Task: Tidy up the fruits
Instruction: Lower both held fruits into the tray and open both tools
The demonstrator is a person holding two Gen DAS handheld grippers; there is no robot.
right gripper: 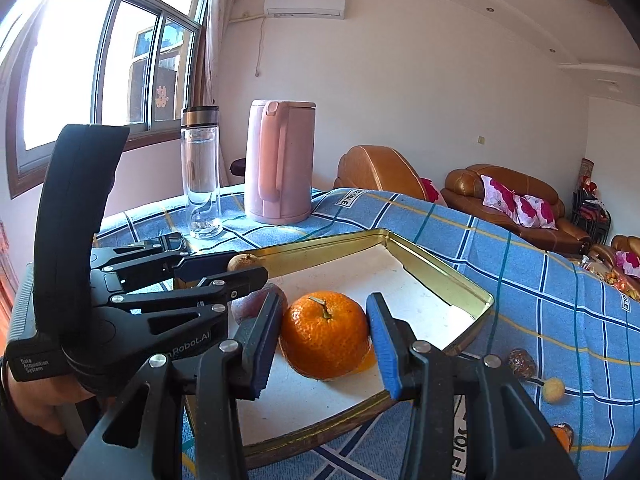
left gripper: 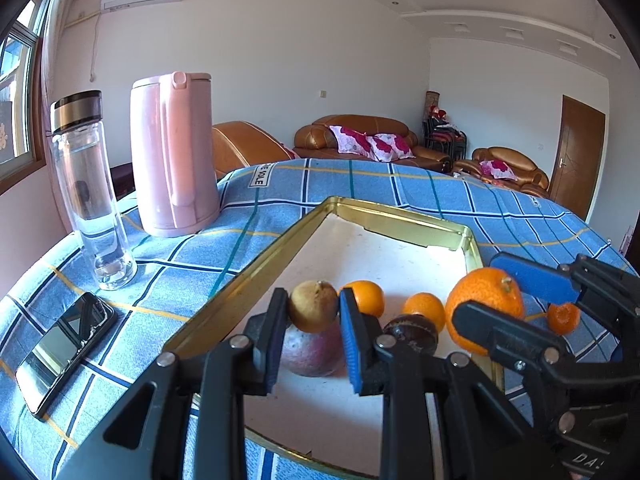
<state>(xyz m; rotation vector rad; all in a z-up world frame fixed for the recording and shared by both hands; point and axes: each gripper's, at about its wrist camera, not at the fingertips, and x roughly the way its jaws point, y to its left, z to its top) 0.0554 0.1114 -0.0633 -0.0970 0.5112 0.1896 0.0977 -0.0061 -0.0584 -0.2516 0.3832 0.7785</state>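
My left gripper [left gripper: 313, 300] is shut on a small brown-yellow fruit [left gripper: 314, 314], held over a purple-red fruit [left gripper: 310, 356] in the gold-rimmed tray [left gripper: 240, 284]. Two small oranges [left gripper: 366, 296] and a dark round fruit [left gripper: 412, 332] also lie in the tray. My right gripper [right gripper: 325, 304] is shut on a large orange [right gripper: 324, 336], low over the white floor of the tray [right gripper: 440, 272]. The left wrist view shows that large orange [left gripper: 486, 300] in the right gripper [left gripper: 496, 292]. In the right wrist view the left gripper [right gripper: 244, 268] carries the brown fruit [right gripper: 245, 261].
A pink kettle [left gripper: 172, 156], a glass bottle [left gripper: 88, 192] and a phone [left gripper: 66, 348] stand left of the tray on the blue plaid cloth. On the cloth right of the tray lie a dark fruit [right gripper: 522, 364], a small yellow fruit [right gripper: 554, 390] and an orange piece [right gripper: 562, 436].
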